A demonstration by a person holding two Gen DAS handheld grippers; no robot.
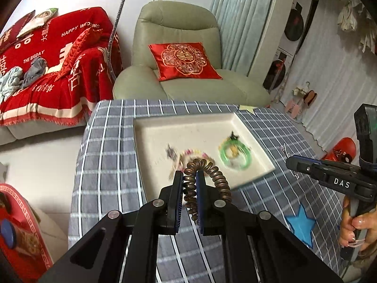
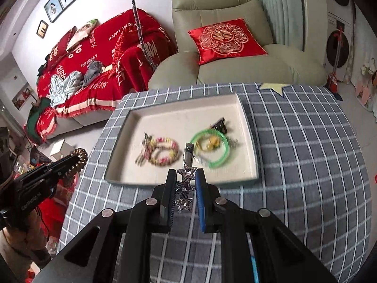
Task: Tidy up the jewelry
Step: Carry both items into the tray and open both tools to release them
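My left gripper is shut on a brown coiled hair tie, held above the near edge of the white tray. My right gripper is shut on a silver hair clip with rhinestone stars, also above the tray's near edge. In the tray lie a beaded bracelet, a green bangle around a small yellow piece, and a black clip. From the right wrist view the left gripper shows at the far left with the coil. The right gripper enters the left wrist view from the right.
The tray sits on a round table under a grey checked cloth with a blue star sticker. Behind stand a green armchair with a red cushion and a sofa under a red throw. A hand grips the right tool.
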